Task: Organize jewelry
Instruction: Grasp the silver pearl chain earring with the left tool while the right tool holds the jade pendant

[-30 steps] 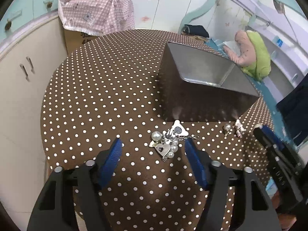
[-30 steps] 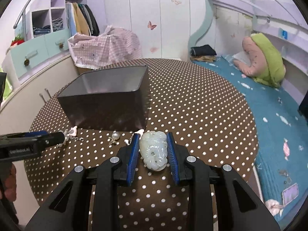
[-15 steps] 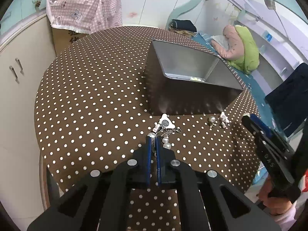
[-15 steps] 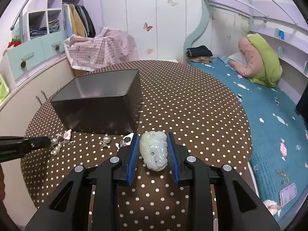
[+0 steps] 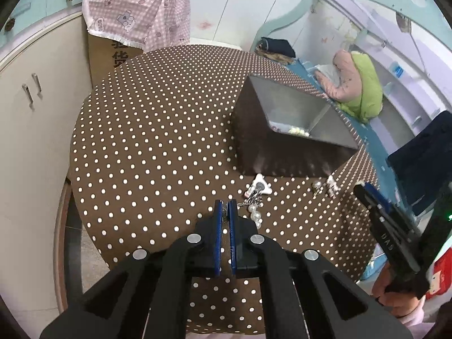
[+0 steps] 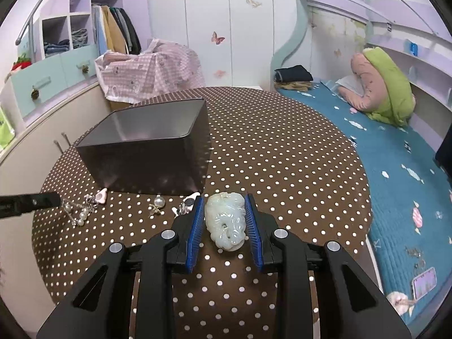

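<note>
Two grippers over my dotted table [image 5: 158,130] | left gripper [image 5: 225,206] pinches pearl charm [image 5: 255,212] | right gripper [image 6: 224,212] clamps jade pendant [image 6: 226,220] | tin [image 6: 147,152] near front edge

Brown cloth with white dots over the bench [image 5: 158,147]. Dark grey box [image 6: 147,152], silvery inside. Pale green-white carved pendant [image 6: 226,220] between blue pads [image 6: 195,226] of a black tool [image 6: 224,224]. White pearls [image 5: 255,213]. Pink checked cover [image 6: 149,67]. Teal bed [image 6: 395,175].

The metal box [image 5: 285,144] blocks the way ahead; bare tablecloth [image 5: 158,147] lies open leftward.
</note>
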Available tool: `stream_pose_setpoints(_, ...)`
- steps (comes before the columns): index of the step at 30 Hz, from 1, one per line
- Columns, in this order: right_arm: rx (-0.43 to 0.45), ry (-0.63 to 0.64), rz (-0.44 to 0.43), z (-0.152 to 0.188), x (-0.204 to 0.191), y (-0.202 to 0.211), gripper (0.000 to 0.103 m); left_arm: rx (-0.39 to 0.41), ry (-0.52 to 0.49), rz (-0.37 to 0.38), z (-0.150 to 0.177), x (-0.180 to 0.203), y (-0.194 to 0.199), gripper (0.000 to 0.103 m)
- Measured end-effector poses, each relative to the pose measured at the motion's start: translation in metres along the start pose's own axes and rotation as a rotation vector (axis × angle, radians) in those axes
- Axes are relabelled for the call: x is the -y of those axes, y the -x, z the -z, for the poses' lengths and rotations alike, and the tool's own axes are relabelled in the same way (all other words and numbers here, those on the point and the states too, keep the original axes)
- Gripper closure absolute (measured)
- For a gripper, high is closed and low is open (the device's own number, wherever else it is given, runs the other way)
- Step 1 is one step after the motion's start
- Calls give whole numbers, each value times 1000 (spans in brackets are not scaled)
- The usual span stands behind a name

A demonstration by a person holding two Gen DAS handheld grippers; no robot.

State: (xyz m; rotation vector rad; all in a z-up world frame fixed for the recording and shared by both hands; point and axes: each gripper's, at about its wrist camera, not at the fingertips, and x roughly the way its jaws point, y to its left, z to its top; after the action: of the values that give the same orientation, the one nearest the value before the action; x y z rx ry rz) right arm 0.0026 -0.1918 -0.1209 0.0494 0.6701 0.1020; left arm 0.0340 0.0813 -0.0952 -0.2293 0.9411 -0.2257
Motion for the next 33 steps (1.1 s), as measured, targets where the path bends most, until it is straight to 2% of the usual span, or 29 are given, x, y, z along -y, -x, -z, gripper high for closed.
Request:
stream_pose_setpoints(7,-6,-7,-8,0,1,-1,73,26,0,73,-11,-4,10,99)
stream_pose_setpoints(13,-23,-3,-16,0,1,-4,73,-30,-2,-6,-5,-8,-8,98)
stream_pose_setpoints(18,-28,0,-17,-1,0,-5,73,-28,17,4,-3,-14,-7,97)
stream_pose_setpoints(19,-30,1,-19,-1,0,-6,73,-24,17,12,-4,-14,-6,94)
stream_pose_setpoints(21,-35,1,-23,-1,-2,-7,73,-18,16,32,-6,-13,-5,76)
stream_pose_setpoints(23,-41,2,-26,-2,-4,-9,73,-18,2,57,-9,-9,-6,74)
stream_pose_setpoints(28,-53,-14,-17,-2,-3,-11,73,-107,-52,33,-9,5,-30,76)
stream_pose_setpoints(29,-52,-18,-12,-2,-2,-11,73,-91,-65,20,-7,6,-30,80)
stream_pose_setpoints(31,-53,-24,-5,-1,1,-11,73,-94,-91,-19,-6,10,-32,97)
stream_pose_setpoints(33,-57,-32,-1,-1,4,-11,73,-98,-100,-7,-6,11,-35,99)
